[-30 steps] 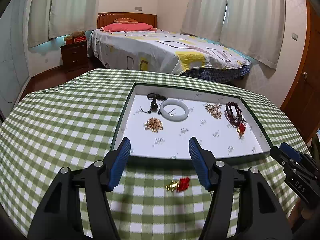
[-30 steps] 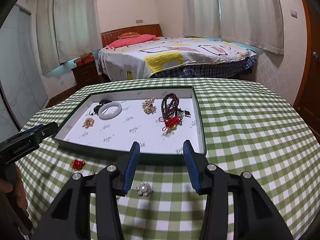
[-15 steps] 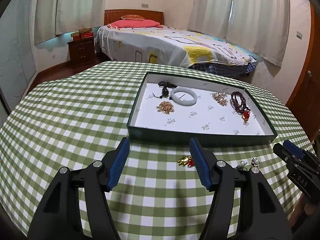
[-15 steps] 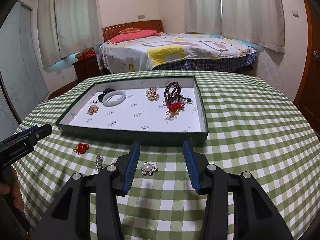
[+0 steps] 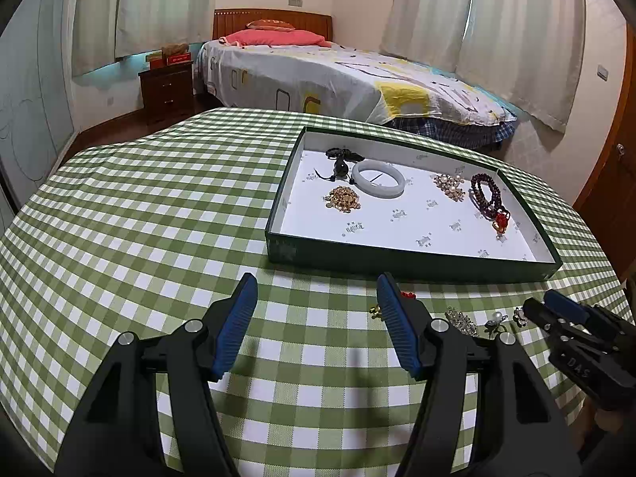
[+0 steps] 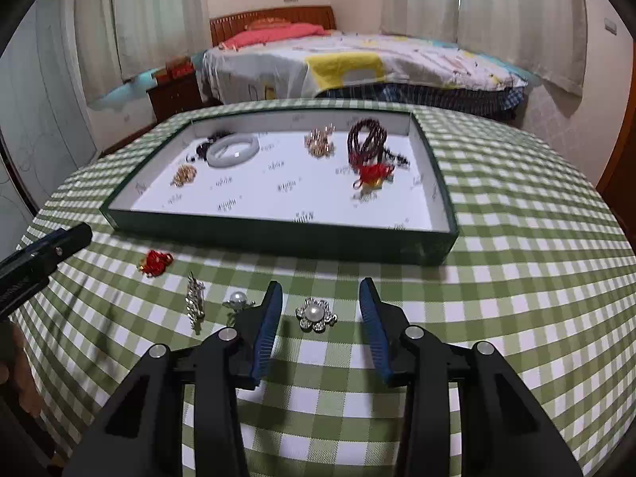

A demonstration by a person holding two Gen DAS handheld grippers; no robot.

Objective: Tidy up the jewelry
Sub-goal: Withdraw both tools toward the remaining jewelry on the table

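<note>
Fingers point(image 6: 270, 318) of the right gripper point(image 6: 320, 314) are closing around a pearl brooch point(image 6: 316, 314) on the tablecloth point(image 6: 516, 278), not yet touching it. Left gripper point(image 5: 314, 310) hangs open, empty. Nearby lie a red charm point(image 6: 156, 262), a pin point(image 6: 194, 302), and the tray point(image 6: 278, 234).

Beyond my table's green checked cloth point(image 5: 159, 218) I see a bed point(image 5: 338, 75) with a wooden headboard point(image 5: 274, 20) and red pillow point(image 5: 274, 35). A dark nightstand point(image 5: 167, 87) stands beside it. Pale curtains point(image 5: 516, 31) hang along cream walls.
</note>
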